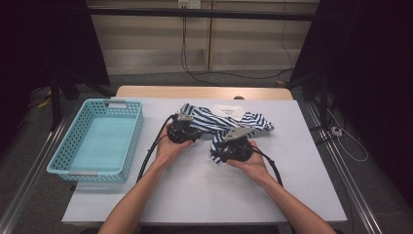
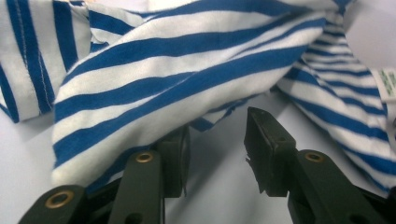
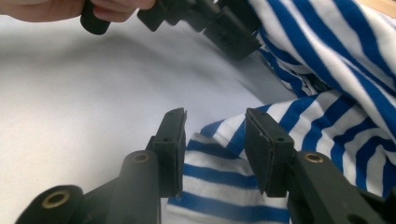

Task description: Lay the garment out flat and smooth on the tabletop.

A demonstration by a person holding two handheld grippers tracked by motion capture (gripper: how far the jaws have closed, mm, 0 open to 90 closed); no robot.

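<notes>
Blue-striped shirt (image 1: 221,119) lies crosswise, collar away; left claw (image 2: 215,149) and right claw (image 3: 215,149) agape.

Even overhead light keeps the white table (image 1: 204,190) bright in the high view, while the room around that table sinks into near-black at both sides. Soft shadows lie just beneath the striped shirt (image 2: 187,88) in the left gripper view, and the picture is grainy and slightly soft. The nearest black jaws blur toward the bottom edge
</notes>
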